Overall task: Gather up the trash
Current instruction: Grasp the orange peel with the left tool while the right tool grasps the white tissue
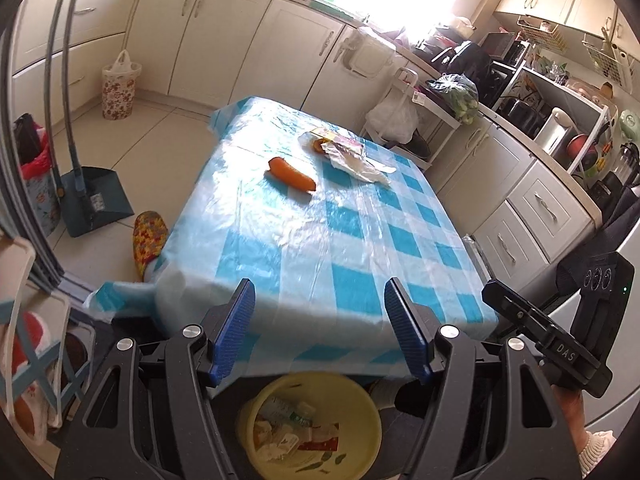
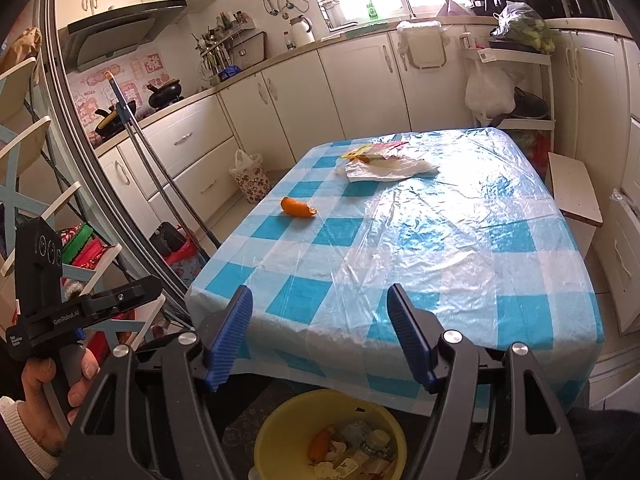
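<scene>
Both your left gripper [image 1: 320, 330] and your right gripper [image 2: 320, 332] hang over the near edge of the worktop [image 1: 360, 240] with their blue fingers [image 1: 234, 332] spread wide and nothing between them. On the blue-checked cloth an orange peel [image 1: 291, 174] lies alone toward the far half, and just beyond it sits a small heap of crumpled wrappers [image 1: 352, 156] near the far edge. Below the worktop's near edge a yellow bowl [image 1: 352, 400] stands beneath your grippers, already holding scraps of packaging and peel.
</scene>
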Motion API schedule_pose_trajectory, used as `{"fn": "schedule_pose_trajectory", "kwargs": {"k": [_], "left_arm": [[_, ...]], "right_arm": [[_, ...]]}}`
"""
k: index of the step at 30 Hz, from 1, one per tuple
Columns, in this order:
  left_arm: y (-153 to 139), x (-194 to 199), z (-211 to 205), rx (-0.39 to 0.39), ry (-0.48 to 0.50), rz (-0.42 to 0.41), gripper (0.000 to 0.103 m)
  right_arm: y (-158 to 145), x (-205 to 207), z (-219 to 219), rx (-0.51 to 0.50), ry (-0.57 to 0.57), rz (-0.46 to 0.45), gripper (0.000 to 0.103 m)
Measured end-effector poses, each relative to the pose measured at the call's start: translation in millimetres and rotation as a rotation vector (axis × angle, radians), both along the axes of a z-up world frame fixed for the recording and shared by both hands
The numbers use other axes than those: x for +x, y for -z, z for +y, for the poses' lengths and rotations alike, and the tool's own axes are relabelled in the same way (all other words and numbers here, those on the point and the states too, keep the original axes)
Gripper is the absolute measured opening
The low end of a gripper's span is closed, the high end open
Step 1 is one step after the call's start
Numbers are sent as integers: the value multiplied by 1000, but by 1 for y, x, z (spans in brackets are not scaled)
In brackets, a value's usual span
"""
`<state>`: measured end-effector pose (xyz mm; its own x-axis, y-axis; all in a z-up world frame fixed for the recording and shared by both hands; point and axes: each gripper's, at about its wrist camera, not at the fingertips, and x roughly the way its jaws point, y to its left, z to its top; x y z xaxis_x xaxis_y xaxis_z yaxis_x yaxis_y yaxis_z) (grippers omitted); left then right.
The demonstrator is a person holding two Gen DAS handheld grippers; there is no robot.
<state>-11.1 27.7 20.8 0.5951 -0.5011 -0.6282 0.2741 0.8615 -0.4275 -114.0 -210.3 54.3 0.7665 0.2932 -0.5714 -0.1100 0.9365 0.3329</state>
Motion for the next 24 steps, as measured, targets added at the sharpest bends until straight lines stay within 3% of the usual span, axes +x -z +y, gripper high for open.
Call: {"fn": "schedule_pose_trajectory", "kwargs": {"k": [7, 14, 19, 24], "left_arm": [[19, 95, -40, 54, -27, 60, 64], [48, 174, -74, 118, -76, 117, 64], [63, 213, -84, 151, -125, 160, 64], [62, 227, -98, 218, -120, 141, 64]], "right_arm": [[3, 83, -21, -37, 19, 41, 67], [16, 175, -42, -91, 53, 88, 75], [32, 242, -49, -145, 63, 138, 76], [55, 290, -50, -234, 50, 212, 76]]}}
